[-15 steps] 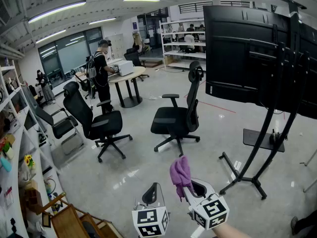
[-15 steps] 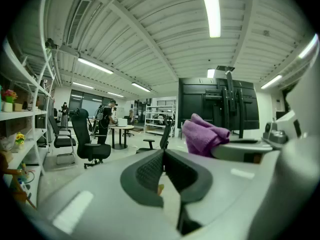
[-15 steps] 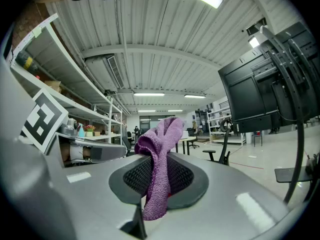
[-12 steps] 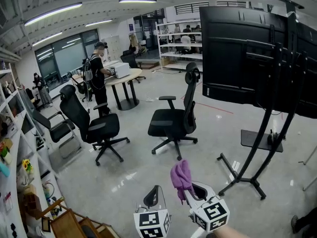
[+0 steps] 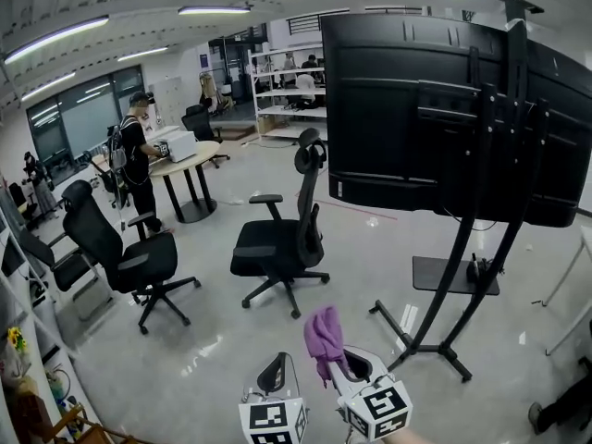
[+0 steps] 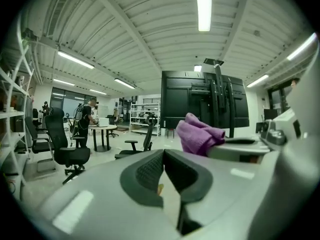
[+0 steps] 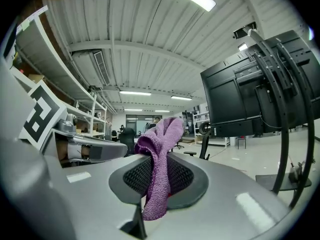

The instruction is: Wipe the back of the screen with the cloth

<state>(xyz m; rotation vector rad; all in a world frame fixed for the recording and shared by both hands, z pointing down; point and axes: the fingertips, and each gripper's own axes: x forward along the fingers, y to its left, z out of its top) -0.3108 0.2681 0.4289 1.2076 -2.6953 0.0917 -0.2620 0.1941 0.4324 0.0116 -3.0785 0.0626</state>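
Note:
A big black screen [image 5: 435,109] stands back-side toward me on a wheeled black stand [image 5: 444,331], at the right of the head view. It also shows in the left gripper view as the screen [image 6: 185,99] and in the right gripper view as the screen [image 7: 235,104]. My right gripper [image 5: 335,363] is shut on a purple cloth [image 5: 324,333], low in the middle, well short of the screen. The cloth [image 7: 157,154] hangs between the jaws. My left gripper [image 5: 276,376] is beside it, jaws shut and empty, with the cloth [image 6: 199,136] to its right.
A black office chair [image 5: 277,239] stands on the grey floor between me and the screen. Another chair [image 5: 120,257] is at the left. A person [image 5: 137,155] stands by a round table [image 5: 185,169] at the back left. Shelving [image 5: 287,81] lines the far wall.
My view has moved forward and right: the screen looms larger and nearer, the chairs and the person slid left. Both grippers keep their place low in the frame, cloth still held.

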